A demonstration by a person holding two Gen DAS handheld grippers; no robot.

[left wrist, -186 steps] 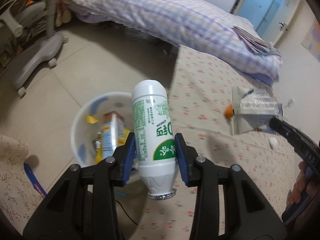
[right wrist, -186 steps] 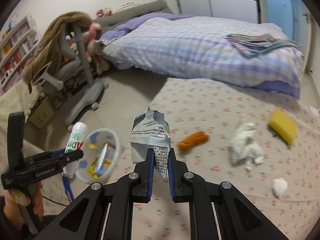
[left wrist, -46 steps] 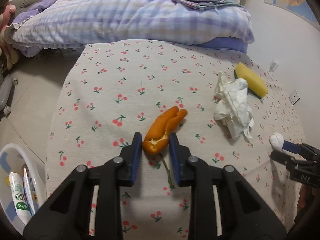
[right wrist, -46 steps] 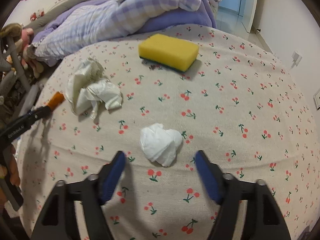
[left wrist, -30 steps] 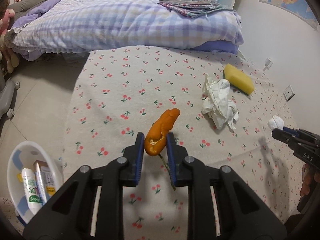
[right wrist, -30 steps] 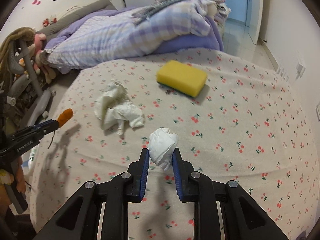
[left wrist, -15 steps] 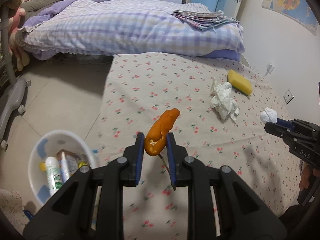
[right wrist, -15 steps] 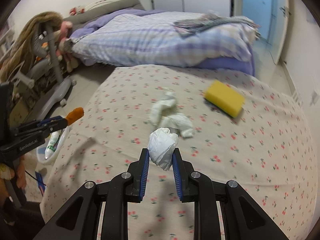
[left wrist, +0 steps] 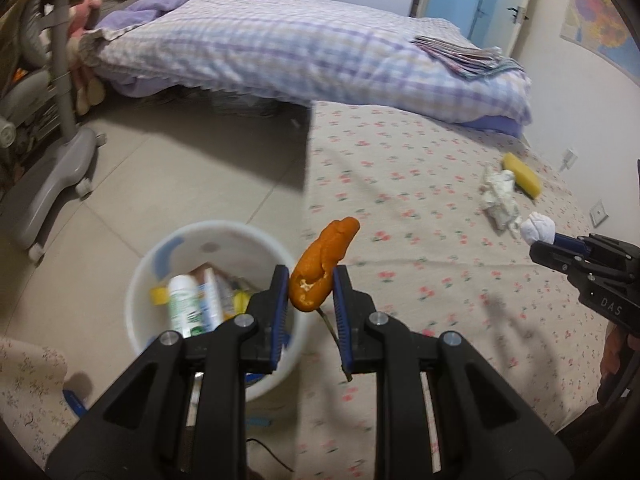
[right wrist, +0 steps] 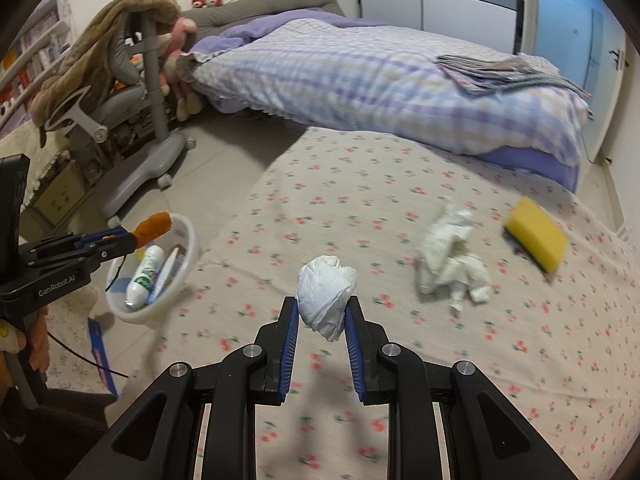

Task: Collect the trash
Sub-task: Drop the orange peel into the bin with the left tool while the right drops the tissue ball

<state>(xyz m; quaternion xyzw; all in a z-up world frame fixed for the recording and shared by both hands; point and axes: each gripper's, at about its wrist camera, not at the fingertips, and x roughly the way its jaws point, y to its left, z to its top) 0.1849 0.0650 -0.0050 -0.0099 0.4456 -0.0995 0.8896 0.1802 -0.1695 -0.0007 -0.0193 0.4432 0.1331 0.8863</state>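
My left gripper (left wrist: 310,276) is clamped on the orange peel (left wrist: 323,257), which hangs just beside the rim of the white bin (left wrist: 160,252) on the floor; a bottle (left wrist: 184,304) and cartons lie inside the bin. My right gripper (right wrist: 322,314) is clamped on a white tissue wad (right wrist: 326,294) above the cherry-print mat (right wrist: 360,208); a crumpled paper (right wrist: 450,258) and a yellow sponge (right wrist: 536,232) lie on that mat, well apart from the bin.

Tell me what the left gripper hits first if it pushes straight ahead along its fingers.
Likely the near rim of the white bin, or the cherry-print mat beside it; depth is unclear. The left gripper holds orange peel.
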